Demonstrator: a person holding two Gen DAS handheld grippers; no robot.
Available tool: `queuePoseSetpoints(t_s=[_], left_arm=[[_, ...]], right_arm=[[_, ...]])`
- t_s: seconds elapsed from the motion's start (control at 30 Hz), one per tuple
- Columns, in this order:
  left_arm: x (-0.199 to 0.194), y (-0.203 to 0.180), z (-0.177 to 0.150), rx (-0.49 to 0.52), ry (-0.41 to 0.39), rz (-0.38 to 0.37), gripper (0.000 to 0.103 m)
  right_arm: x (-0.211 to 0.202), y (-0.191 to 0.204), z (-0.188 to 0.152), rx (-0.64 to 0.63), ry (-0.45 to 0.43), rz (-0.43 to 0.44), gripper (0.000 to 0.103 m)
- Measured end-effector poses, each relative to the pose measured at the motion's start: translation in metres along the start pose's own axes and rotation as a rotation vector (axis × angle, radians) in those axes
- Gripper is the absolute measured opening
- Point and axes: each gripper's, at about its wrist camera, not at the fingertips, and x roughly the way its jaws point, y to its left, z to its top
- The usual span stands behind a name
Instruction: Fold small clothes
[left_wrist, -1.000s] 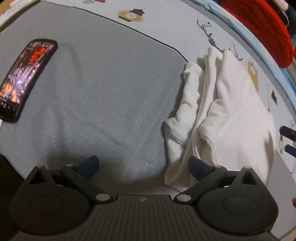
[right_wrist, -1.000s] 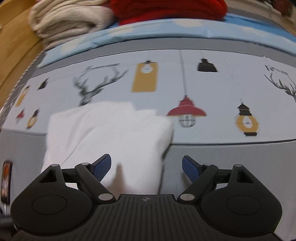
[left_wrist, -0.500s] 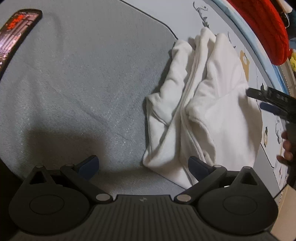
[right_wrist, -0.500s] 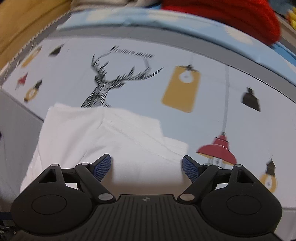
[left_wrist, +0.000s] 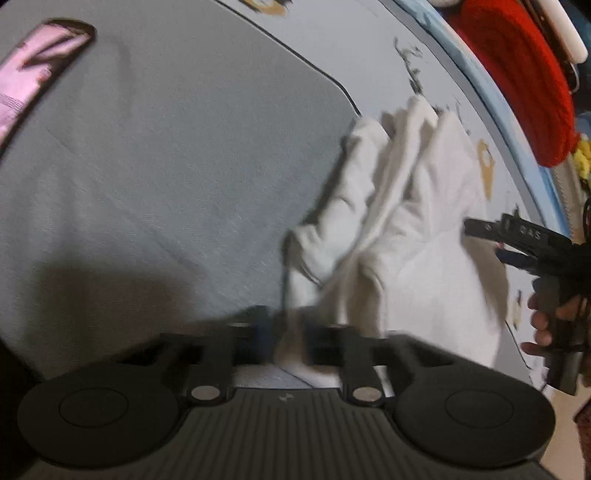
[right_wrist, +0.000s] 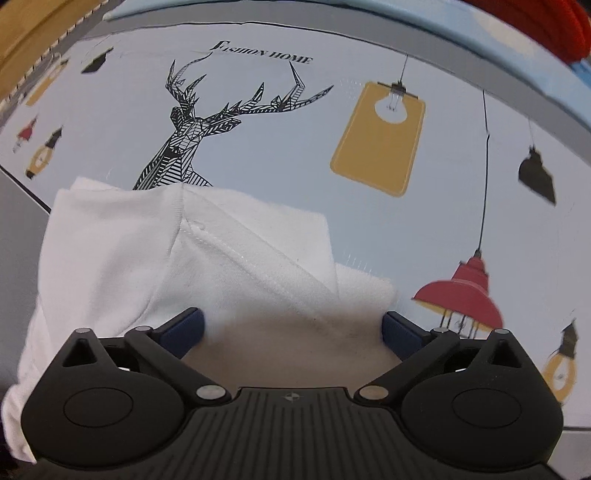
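Left wrist view: left gripper (left_wrist: 286, 338), fingers drawn close together, clamped on a near corner of the white garment (left_wrist: 399, 236); frame is motion-blurred. Garment runs forward and to the right of this tool in bunched lengthwise folds, lying across the boundary of grey bedding (left_wrist: 166, 177) and printed sheet (left_wrist: 369, 55). Phone (left_wrist: 33, 81), screen lit, far forward-left on the grey bedding. Red knit item (left_wrist: 517, 74) far forward-right. Right gripper (left_wrist: 495, 240) enters from the right, over the garment's far side, held by a hand (left_wrist: 546, 325).

Right wrist view: right gripper (right_wrist: 291, 328), fingers spread wide, nothing between them, poised over the white garment (right_wrist: 184, 258). Garment lies directly ahead and to the left, stitched seam running diagonally. Printed sheet (right_wrist: 295, 147) beyond, with deer print (right_wrist: 192, 129), yellow bulb tag (right_wrist: 380, 140), and red lamp print (right_wrist: 461, 291) to the right.
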Motion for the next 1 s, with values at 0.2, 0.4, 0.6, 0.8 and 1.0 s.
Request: queuePoseSetpoints(t_s=[0.2, 0.4, 0.6, 0.8, 1.0], left_arm=[[0.001, 0.0, 0.004, -0.013, -0.017, 0.02, 0.0], [0.015, -0.008, 0.036, 0.07, 0.023, 0.063, 0.0], [0.004, 0.001, 0.034, -0.039, 0.081, 0.051, 0.01], [-0.029, 0.005, 0.006, -0.072, 0.035, 0.045, 0.077], [-0.019, -0.026, -0.007, 0.022, 0.071, -0.044, 0.085]], right_arm=[[-0.015, -0.012, -0.014, 0.047, -0.07, 0.06, 0.036], [-0.028, -0.025, -0.034, 0.089, -0.179, 0.061, 0.016], [-0.027, -0.031, -0.044, 0.118, -0.219, 0.084, 0.038], [-0.028, -0.038, -0.033, 0.138, -0.181, 0.084, 0.083], [-0.014, -0.031, -0.021, 0.082, -0.073, 0.066, 0.09]])
